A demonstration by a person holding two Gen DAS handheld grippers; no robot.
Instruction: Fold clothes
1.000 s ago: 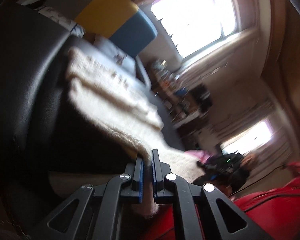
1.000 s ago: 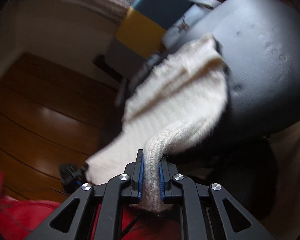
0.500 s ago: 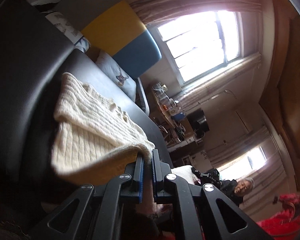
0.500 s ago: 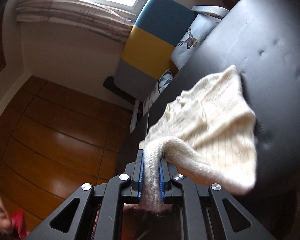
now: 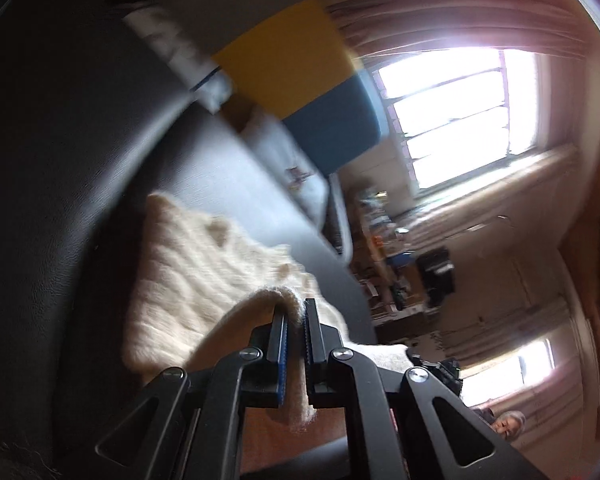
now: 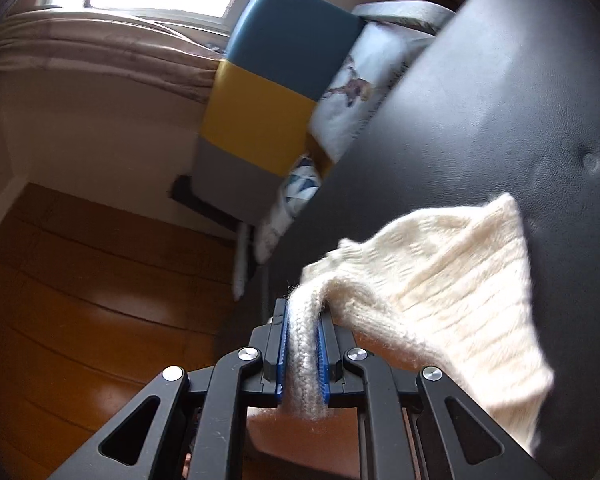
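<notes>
Left wrist view: your left tool (image 5: 294, 316) pinches only a thin sweater (image 5: 192, 280) edge over the black sofa (image 5: 60, 160); right tool (image 6: 303, 320) clamps a thick bunch. Uneven tension could slip the thin edge free.

The black sofa seat (image 6: 500, 128) lies bare beyond the cream sweater (image 6: 440, 300); cushions (image 6: 352, 96) and a tricolour chair (image 6: 268, 92) block its far end.
</notes>
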